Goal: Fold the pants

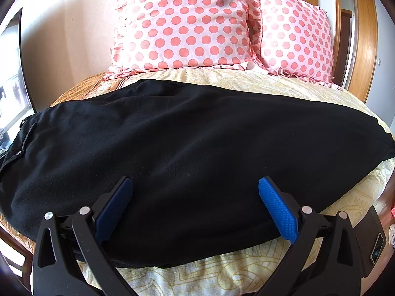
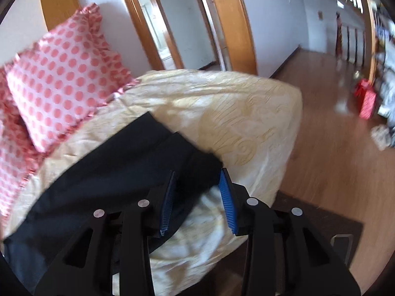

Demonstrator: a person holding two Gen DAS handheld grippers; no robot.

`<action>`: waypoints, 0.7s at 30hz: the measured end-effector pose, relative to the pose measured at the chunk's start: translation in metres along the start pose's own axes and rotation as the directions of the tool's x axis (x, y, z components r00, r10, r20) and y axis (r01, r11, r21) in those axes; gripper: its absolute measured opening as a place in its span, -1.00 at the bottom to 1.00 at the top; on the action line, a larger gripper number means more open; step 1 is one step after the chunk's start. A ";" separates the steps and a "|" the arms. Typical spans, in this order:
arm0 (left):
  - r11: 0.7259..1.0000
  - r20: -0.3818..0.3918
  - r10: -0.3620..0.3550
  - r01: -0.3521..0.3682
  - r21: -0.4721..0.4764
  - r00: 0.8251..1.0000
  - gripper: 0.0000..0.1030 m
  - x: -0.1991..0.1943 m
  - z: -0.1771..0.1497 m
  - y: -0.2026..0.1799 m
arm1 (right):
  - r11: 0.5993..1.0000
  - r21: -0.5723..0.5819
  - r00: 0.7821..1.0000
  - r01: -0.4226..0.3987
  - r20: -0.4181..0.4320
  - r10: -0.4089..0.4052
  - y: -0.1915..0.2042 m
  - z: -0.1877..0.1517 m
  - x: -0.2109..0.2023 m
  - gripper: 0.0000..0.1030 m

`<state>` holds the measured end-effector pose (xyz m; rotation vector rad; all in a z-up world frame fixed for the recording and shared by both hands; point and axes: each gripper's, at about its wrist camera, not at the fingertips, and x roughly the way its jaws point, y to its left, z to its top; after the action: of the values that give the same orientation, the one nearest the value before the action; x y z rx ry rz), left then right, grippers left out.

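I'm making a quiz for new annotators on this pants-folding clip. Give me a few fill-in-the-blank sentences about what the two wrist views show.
1. The pants lying across the bed are ____ in colour.
2. The pillows at the head of the bed carry pink ____ on white.
3. The left gripper has its jaws ____ over the pants.
4. Beside the bed, the floor is made of ____.

Missing words: black; dots; open; wood

The left tool (image 1: pixel 196 187) is spread wide over the bed's near edge. The right tool (image 2: pixel 197 180) is parted near the bed's corner.
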<state>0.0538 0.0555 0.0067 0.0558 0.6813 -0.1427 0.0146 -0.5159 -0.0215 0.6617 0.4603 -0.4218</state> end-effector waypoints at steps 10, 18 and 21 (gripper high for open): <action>1.000 -0.001 -0.007 0.007 0.006 1.000 0.96 0.002 0.001 -0.001 | 0.989 0.113 0.995 -0.097 0.021 0.095 -0.001 -0.002 0.012 -0.79; 1.000 0.002 -0.006 0.006 0.005 1.000 0.96 0.001 0.000 -0.002 | 0.966 -0.038 0.960 -0.255 0.112 0.258 0.047 0.009 -0.015 -0.89; 1.000 0.002 -0.006 0.006 0.004 1.000 0.96 0.001 0.000 -0.002 | 0.918 -0.131 0.916 -0.375 0.103 0.388 0.092 0.012 -0.034 -0.89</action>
<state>0.0539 0.0537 0.0060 0.0579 0.6792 -0.1495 0.0369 -0.4509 0.0492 0.5980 0.2211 -0.0651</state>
